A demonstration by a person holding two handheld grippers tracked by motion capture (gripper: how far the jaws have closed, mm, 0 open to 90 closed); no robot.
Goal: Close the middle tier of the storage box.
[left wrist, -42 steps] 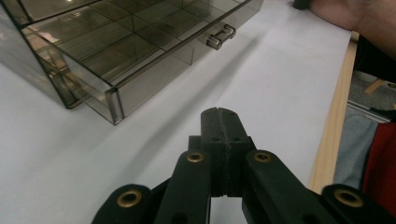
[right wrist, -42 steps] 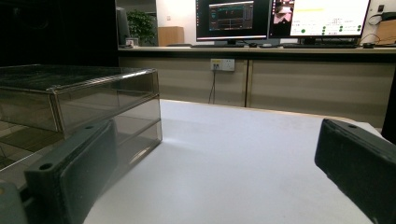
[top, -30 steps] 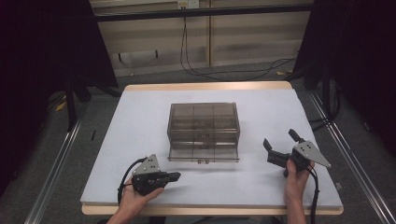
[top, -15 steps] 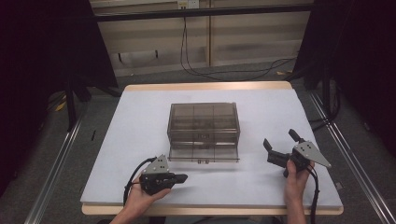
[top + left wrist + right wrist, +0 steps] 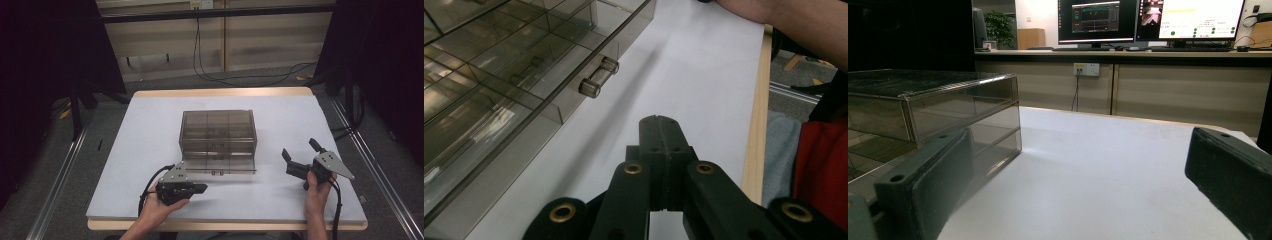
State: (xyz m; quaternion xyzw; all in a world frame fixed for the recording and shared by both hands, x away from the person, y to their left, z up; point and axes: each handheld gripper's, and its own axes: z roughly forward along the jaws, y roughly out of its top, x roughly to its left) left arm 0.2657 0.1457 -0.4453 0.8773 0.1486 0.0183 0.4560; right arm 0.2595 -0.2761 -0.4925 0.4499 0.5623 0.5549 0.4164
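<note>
- Smoky transparent plastic drawer box [image 5: 218, 136] sits mid white tabletop [image 5: 150, 130], bottom drawer pulled out a little.
- Left tool [image 5: 201, 188] closed, empty, near drawer's small knobs [image 5: 598, 79].
- Right tool [image 5: 300, 156] wide open, empty, right of box.

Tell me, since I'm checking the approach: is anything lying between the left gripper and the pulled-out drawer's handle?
Nothing visible does. Bare white table lies between the shut left gripper and the handle on the smoky drawer.
</note>
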